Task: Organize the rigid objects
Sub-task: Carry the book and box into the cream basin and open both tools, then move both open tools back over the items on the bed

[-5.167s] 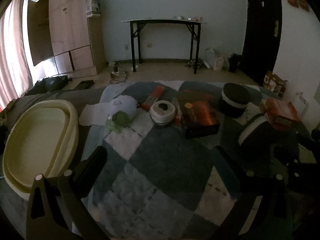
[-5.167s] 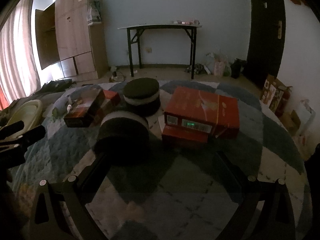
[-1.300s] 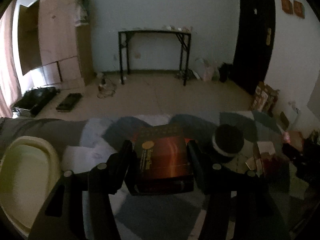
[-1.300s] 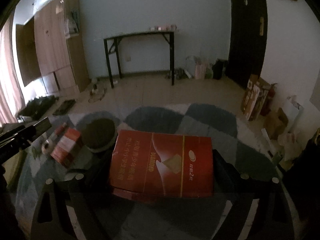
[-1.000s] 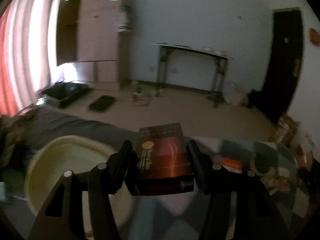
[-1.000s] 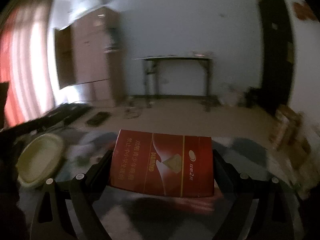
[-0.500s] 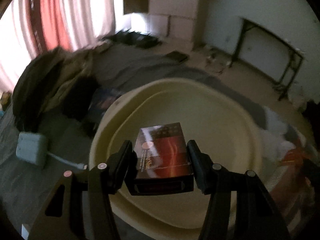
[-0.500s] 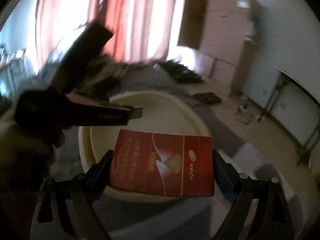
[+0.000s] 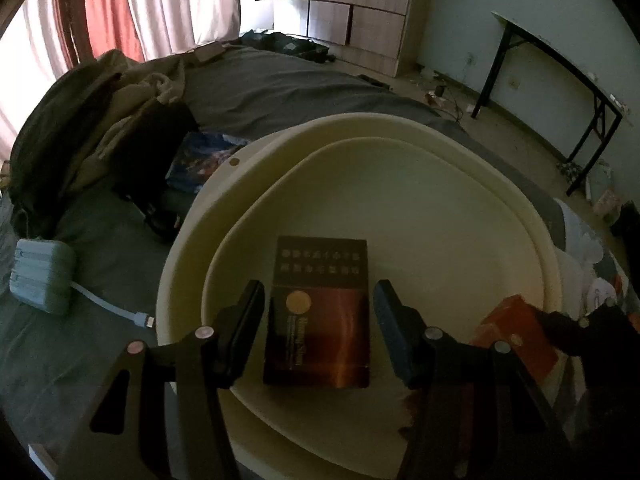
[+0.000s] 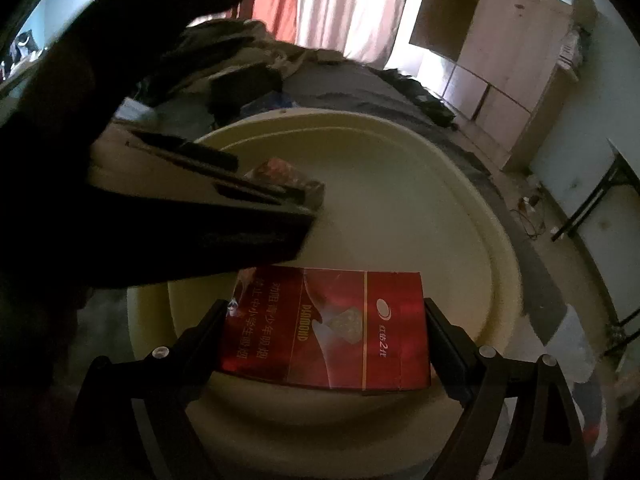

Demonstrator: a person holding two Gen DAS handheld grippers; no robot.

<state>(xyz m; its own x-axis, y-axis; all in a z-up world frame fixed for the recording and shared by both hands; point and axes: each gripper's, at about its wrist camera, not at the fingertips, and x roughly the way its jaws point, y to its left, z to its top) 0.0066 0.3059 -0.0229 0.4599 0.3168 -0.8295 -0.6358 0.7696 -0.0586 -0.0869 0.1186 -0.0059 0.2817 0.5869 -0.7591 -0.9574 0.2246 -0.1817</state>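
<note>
A cream oval basin (image 9: pixel 400 124) lies on a grey sheet. My left gripper (image 9: pixel 318 300) points down into it, shut on a dark brown box (image 9: pixel 320 320) whose far end hangs low over the basin floor. Thin slivers of basin show beside both pads. In the right wrist view the left gripper (image 10: pixel 280 200) reaches in from the left with the dark brown box (image 10: pixel 288 178) at its tips. My right gripper (image 10: pixel 324 312) is shut on a flat red box (image 10: pixel 324 328) above the basin's (image 10: pixel 500 240) near rim. That red box (image 9: pixel 516 336) shows at the right in the left wrist view.
A grey power adapter (image 9: pixel 40 276) with a white cable lies left of the basin. Heaped clothes (image 9: pixel 92 120), a dark bag (image 9: pixel 160 152) and a blue printed item (image 9: pixel 204 156) lie behind it. A black folding table (image 9: pixel 560 80) and a wooden wardrobe (image 9: pixel 360 8) stand beyond.
Both grippers have swung left from the checked rug to above the basin, each still carrying its box. The left one has sunk into the basin and its dark box now sits at a different tilt.
</note>
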